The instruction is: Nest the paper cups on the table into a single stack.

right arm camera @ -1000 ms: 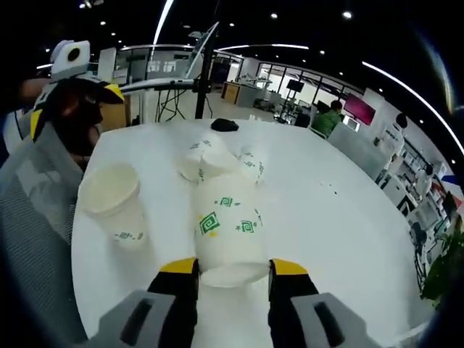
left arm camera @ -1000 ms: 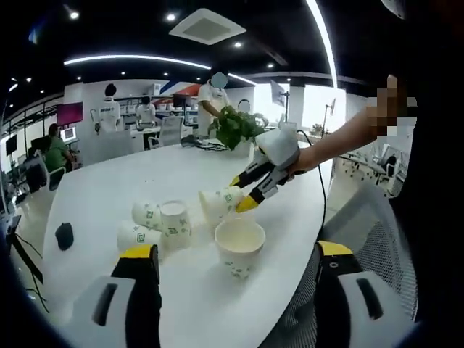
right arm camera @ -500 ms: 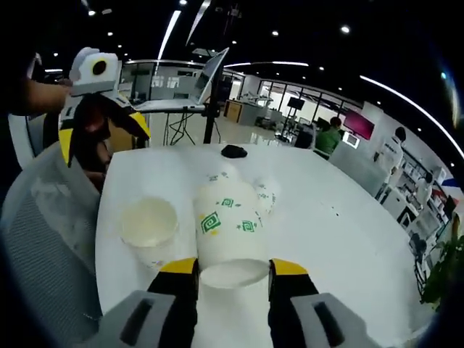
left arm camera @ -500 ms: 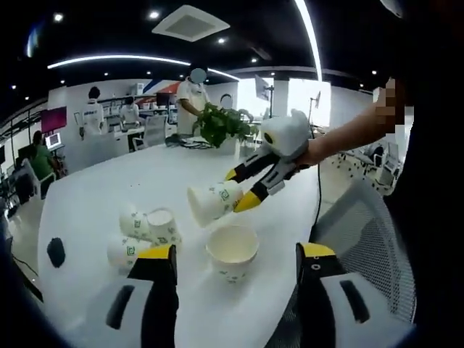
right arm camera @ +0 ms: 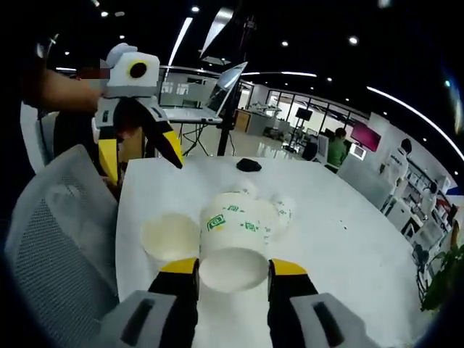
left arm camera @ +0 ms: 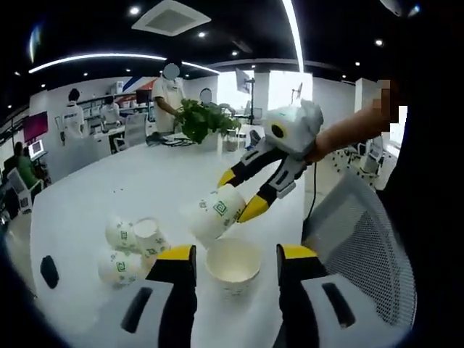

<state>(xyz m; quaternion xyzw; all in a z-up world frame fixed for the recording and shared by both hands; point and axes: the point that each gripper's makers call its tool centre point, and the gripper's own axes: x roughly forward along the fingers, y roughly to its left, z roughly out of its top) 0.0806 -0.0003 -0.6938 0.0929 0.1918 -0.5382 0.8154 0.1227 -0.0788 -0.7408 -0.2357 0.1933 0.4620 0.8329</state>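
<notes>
Left gripper view: right gripper (left arm camera: 249, 194) grasps a paper cup (left arm camera: 212, 215) just above the upright cup (left arm camera: 233, 265); next, lower it in. Left gripper (left arm camera: 233, 258) hangs released.

A white table (left arm camera: 94, 188) carries one upright paper cup (left arm camera: 233, 265), tipped cups (left arm camera: 130, 246) and a dark object (left arm camera: 49, 270).

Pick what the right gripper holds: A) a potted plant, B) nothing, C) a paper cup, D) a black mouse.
C: the right gripper is shut on a paper cup printed with green marks, carried on its side above the upright cup on the table.
</notes>
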